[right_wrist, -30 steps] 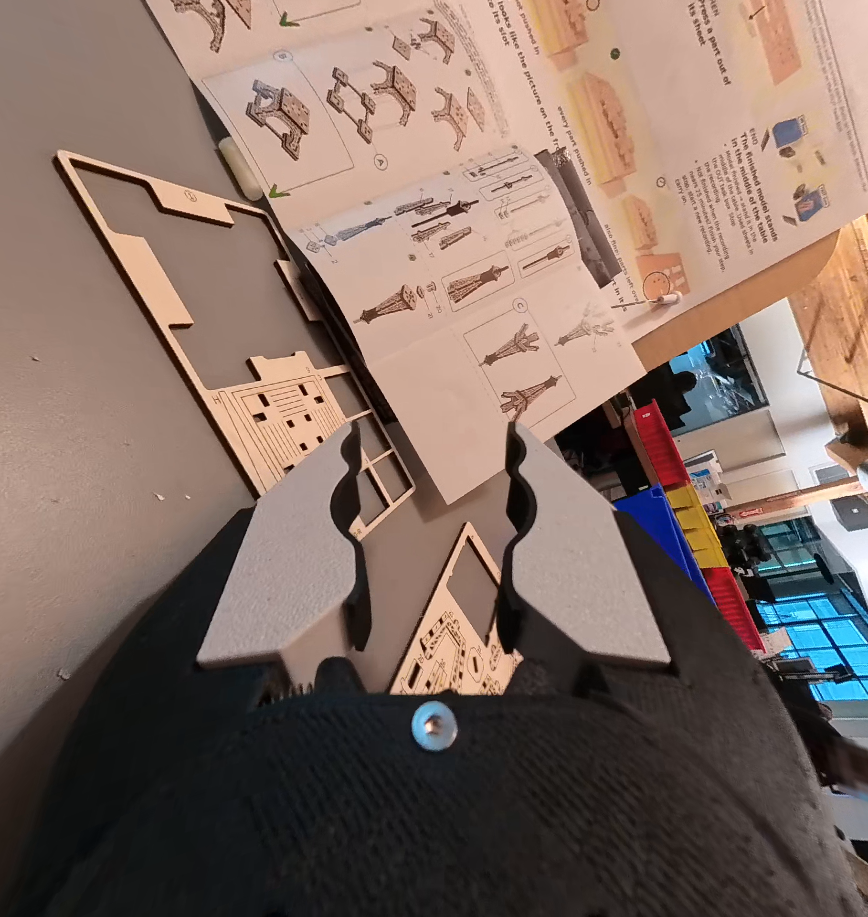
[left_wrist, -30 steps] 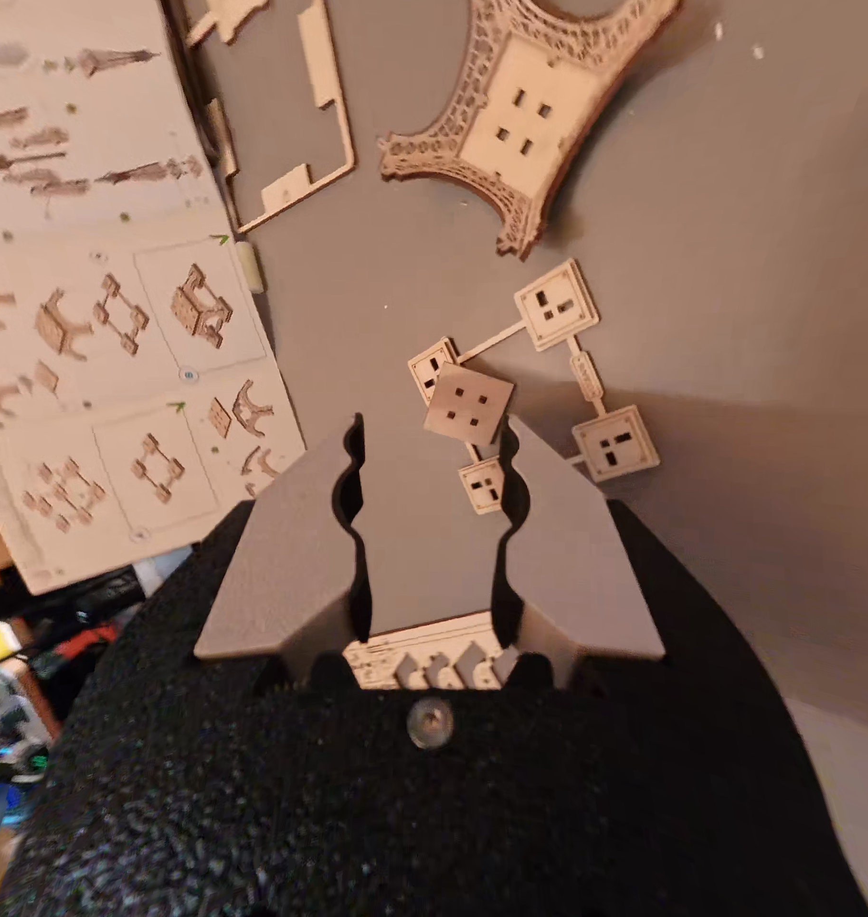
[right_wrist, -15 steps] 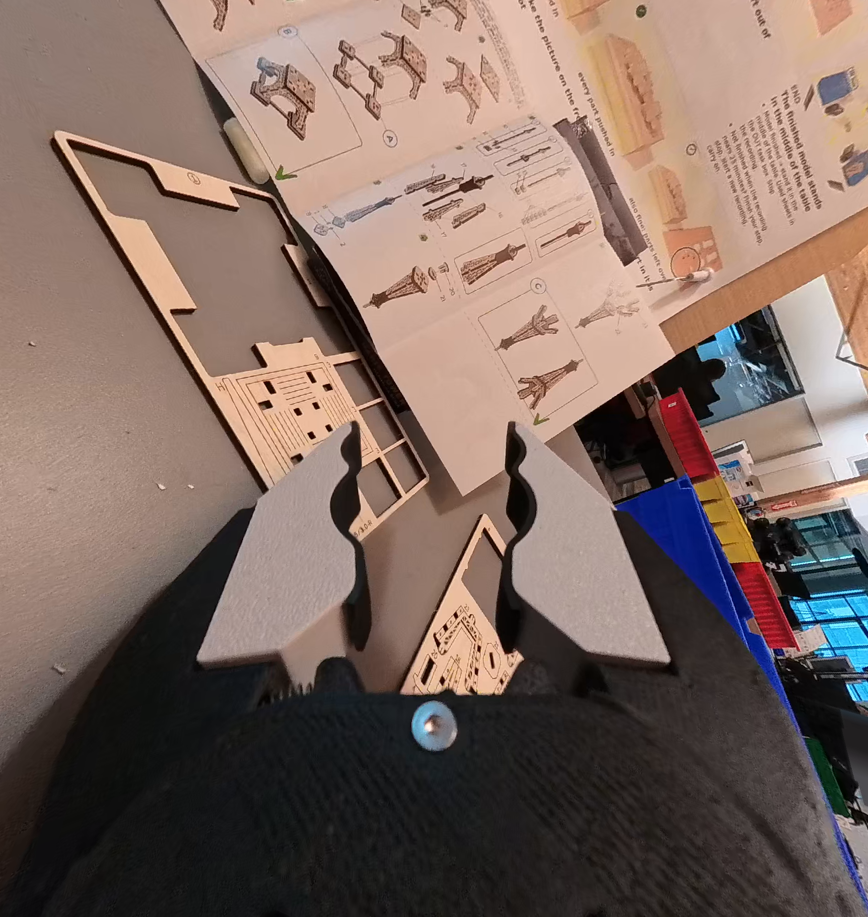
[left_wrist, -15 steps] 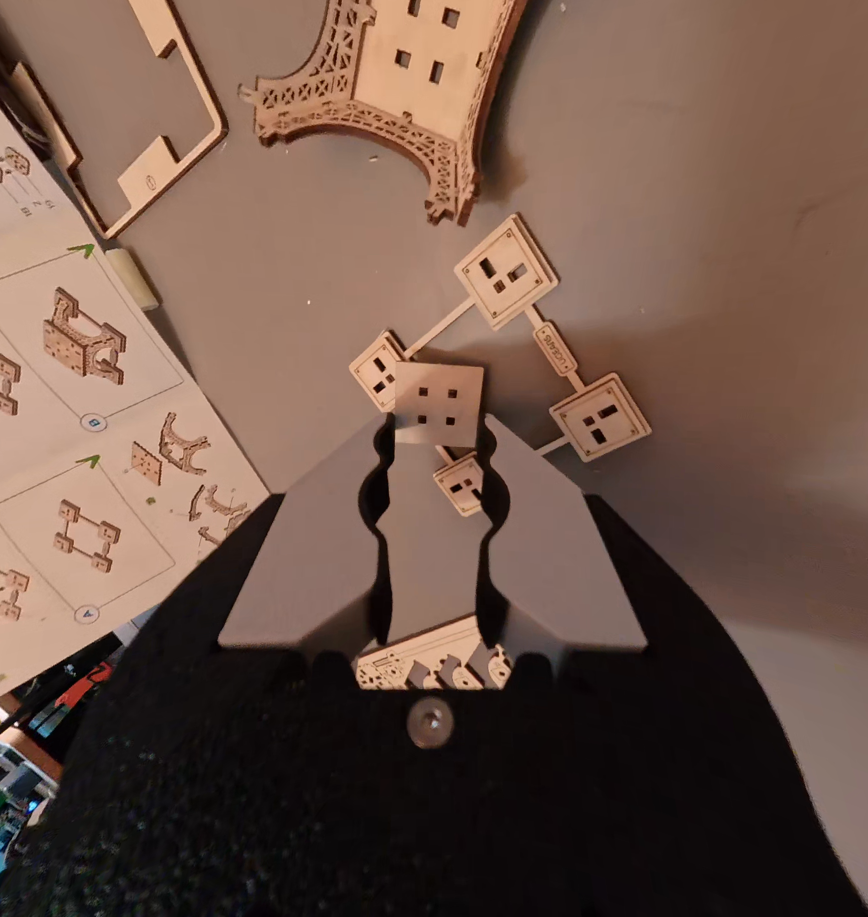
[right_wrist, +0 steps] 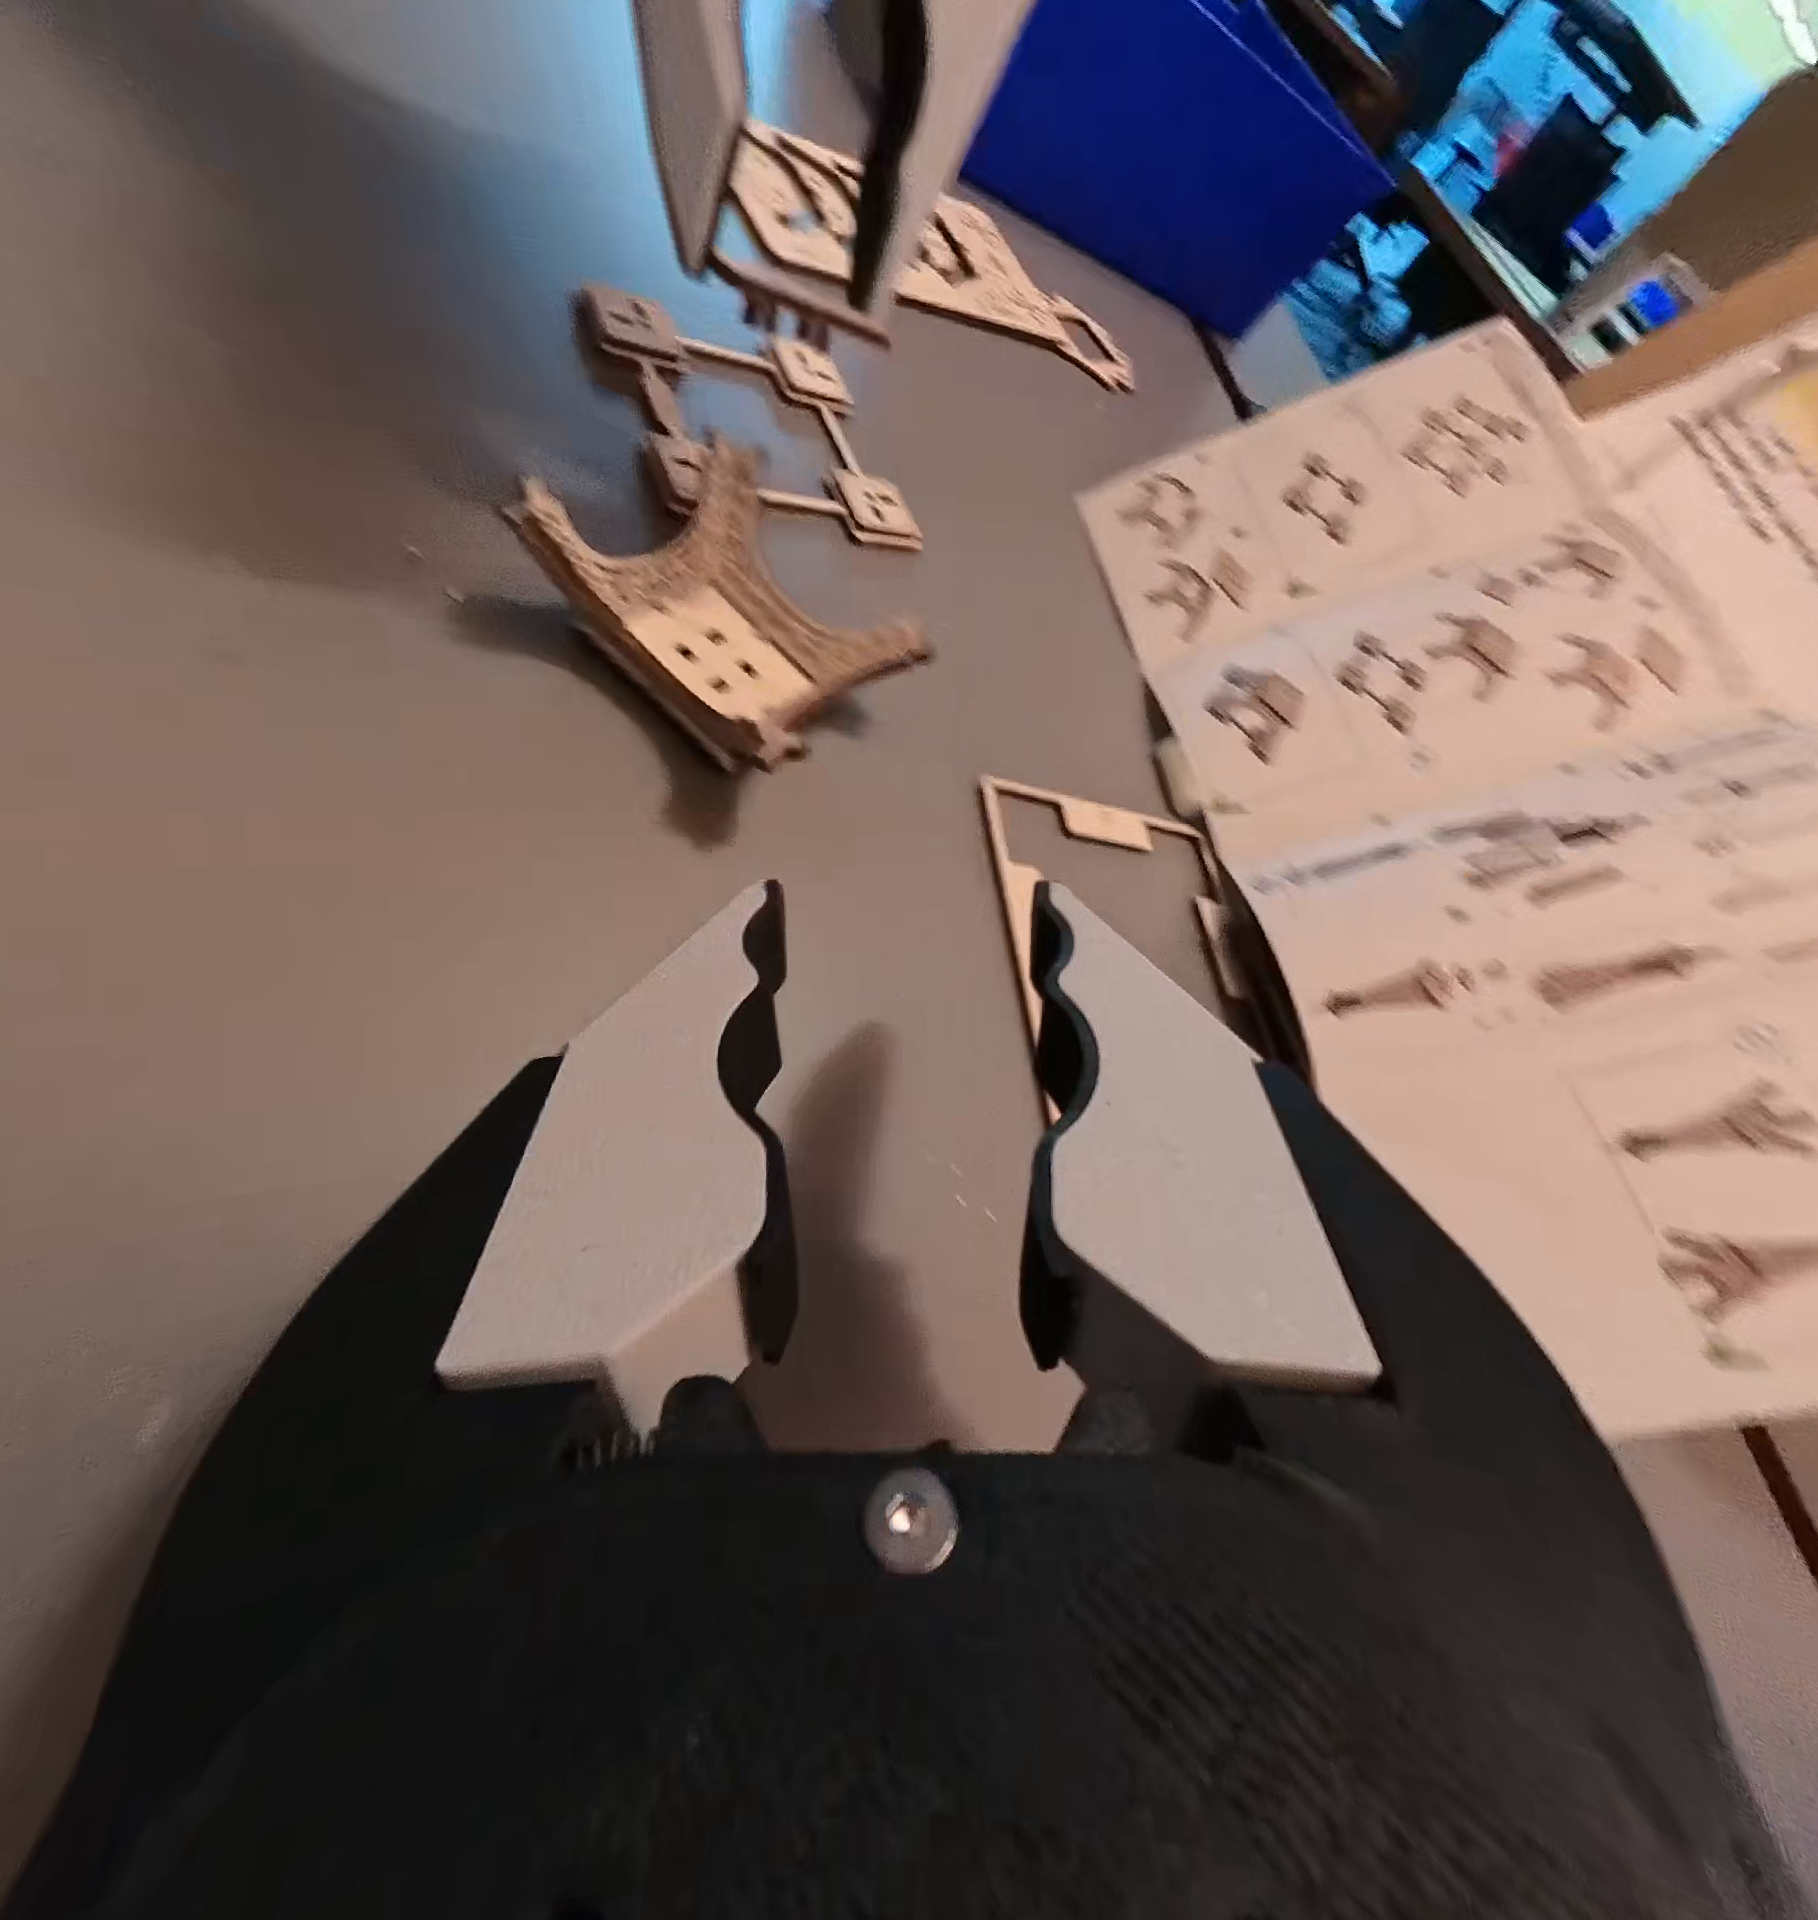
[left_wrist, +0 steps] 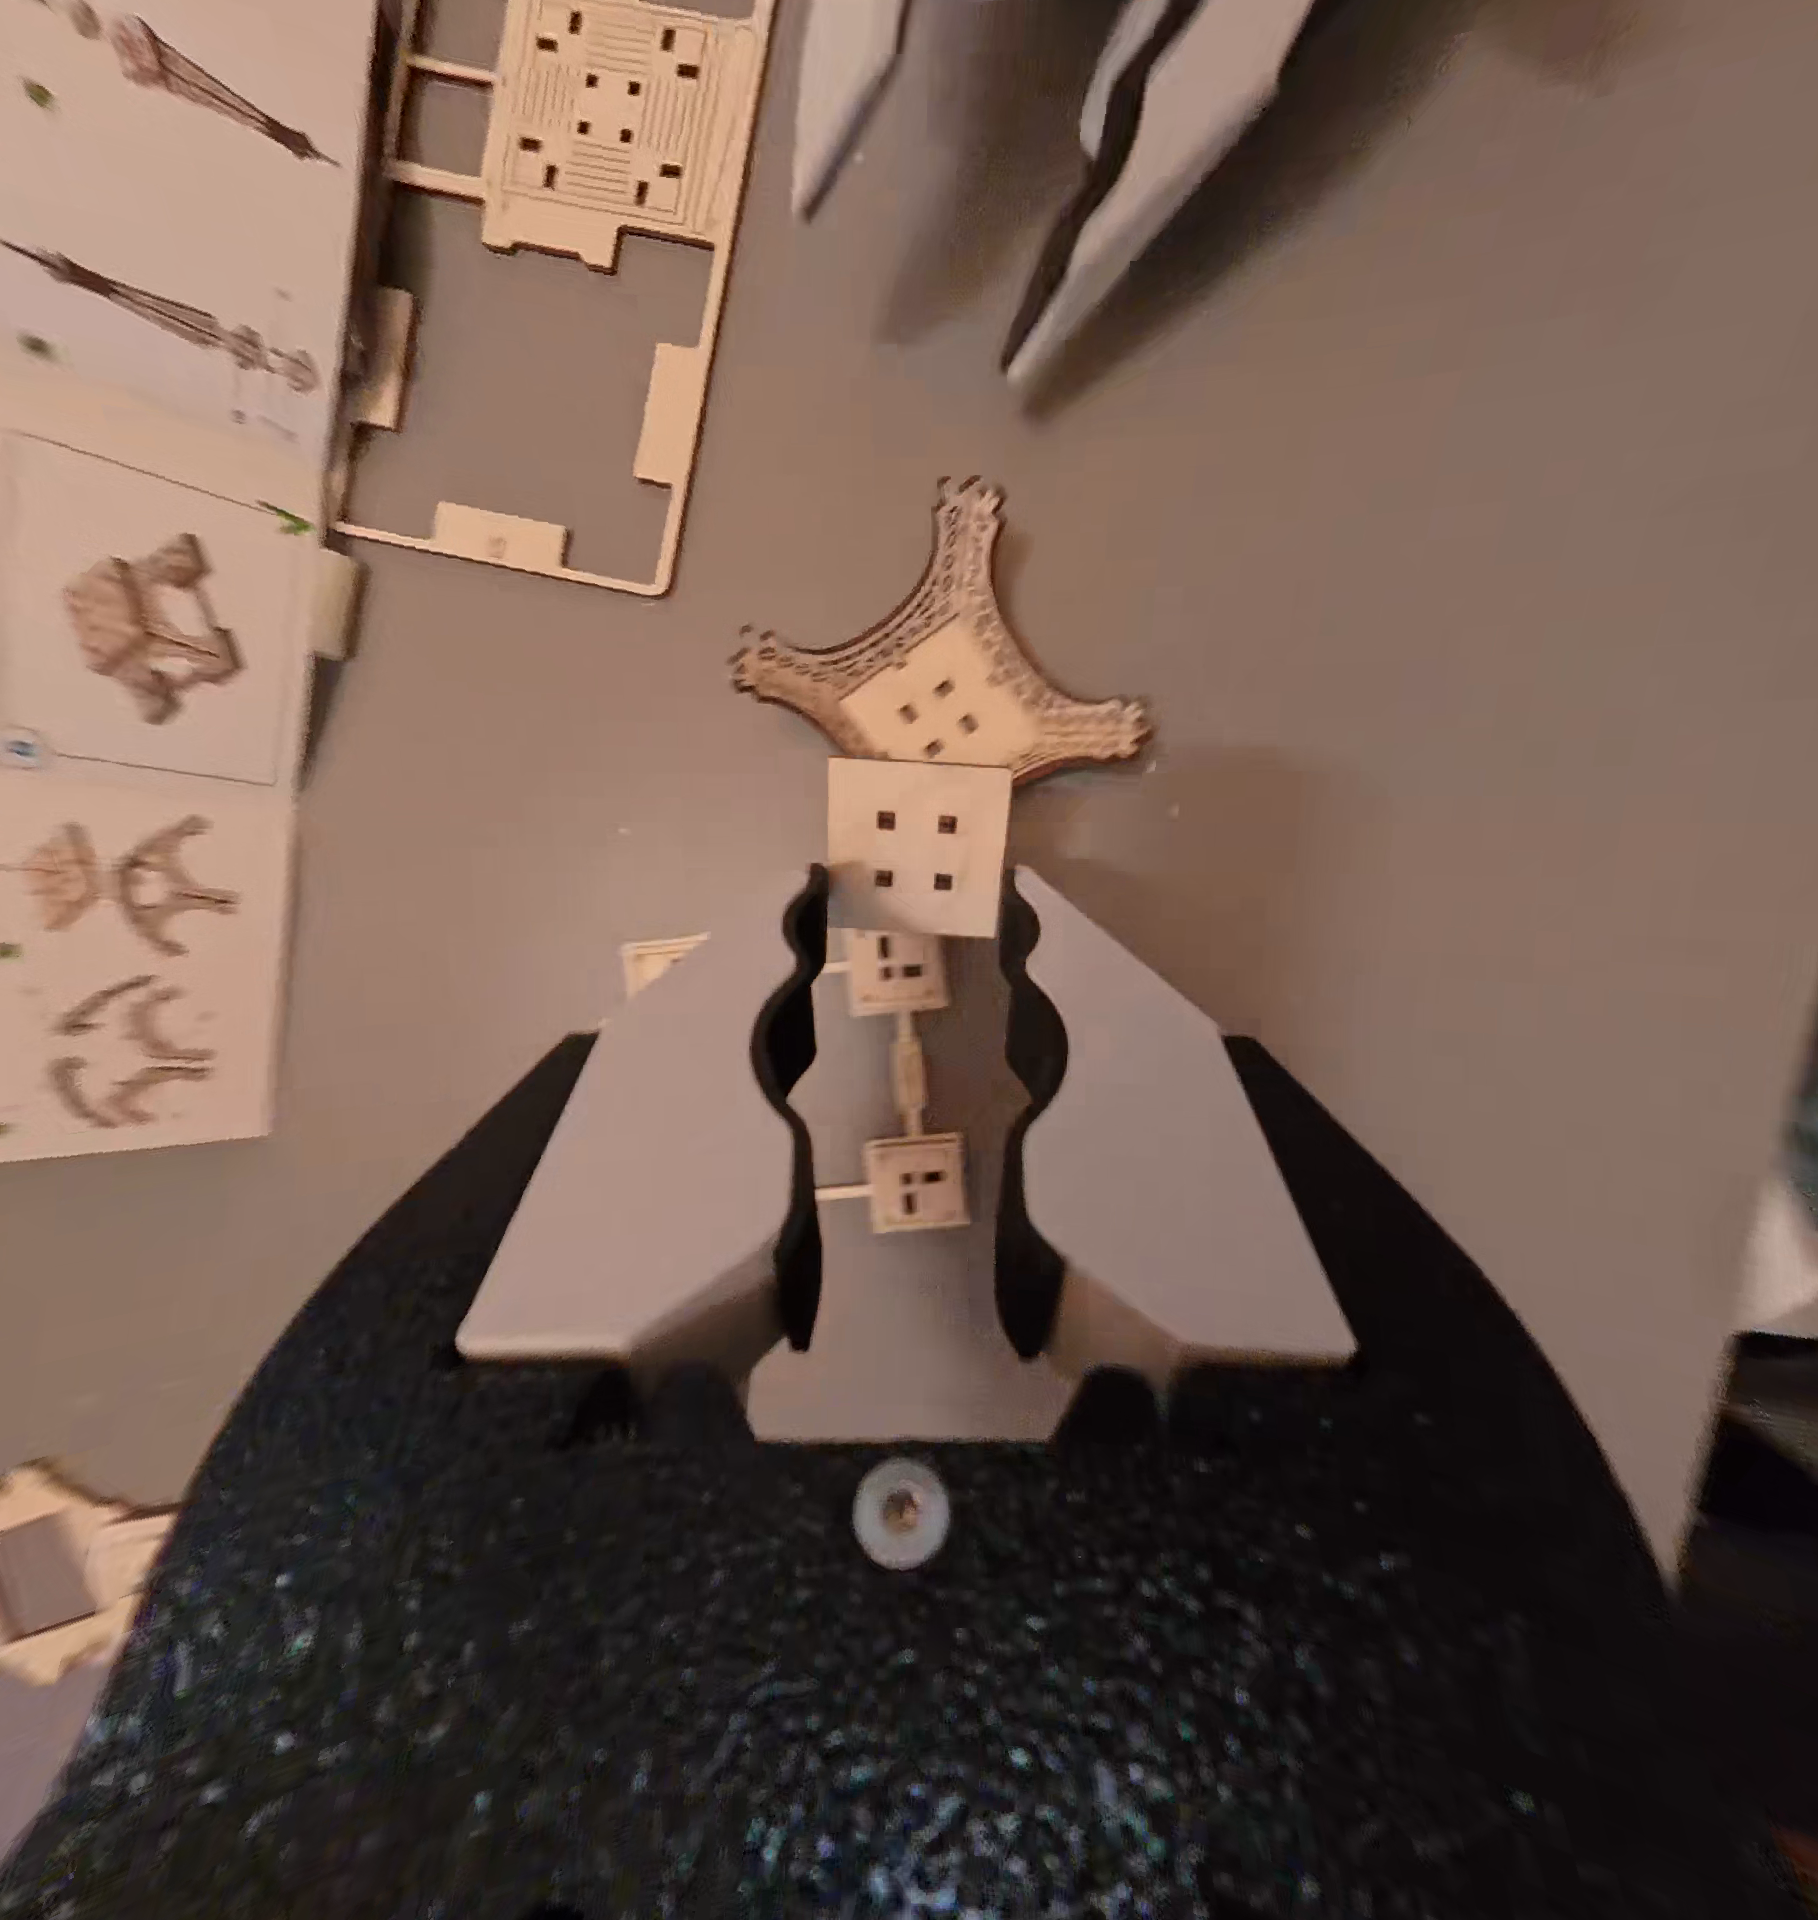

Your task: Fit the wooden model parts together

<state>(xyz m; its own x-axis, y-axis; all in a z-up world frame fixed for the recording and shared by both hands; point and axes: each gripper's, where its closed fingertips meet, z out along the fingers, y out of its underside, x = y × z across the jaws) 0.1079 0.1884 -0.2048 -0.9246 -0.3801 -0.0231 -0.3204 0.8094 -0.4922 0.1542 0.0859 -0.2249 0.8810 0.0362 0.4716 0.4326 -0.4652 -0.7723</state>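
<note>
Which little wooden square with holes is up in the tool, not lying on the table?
The plain square with four small holes, pinched at the left tool's tips. The other squares lie flat on the grey table, joined by thin wooden strips.

Counter (left_wrist: pixel 1404 623): plain mid-grey. Square plate (left_wrist: pixel 918 847): pale wood w/ four small dark holes. Arched base (left_wrist: pixel 946 698): tan, fine lattice edging, darker brown rim. Left gripper (left_wrist: pixel 913 883) & right gripper (right_wrist: pixel 905 904): light grey fingers, black speckled body. Instruction sheet (left_wrist: pixel 126 623): off-white w/ brown diagrams (green marks too). Bin (right_wrist: pixel 1165 156): bright blue.
</note>
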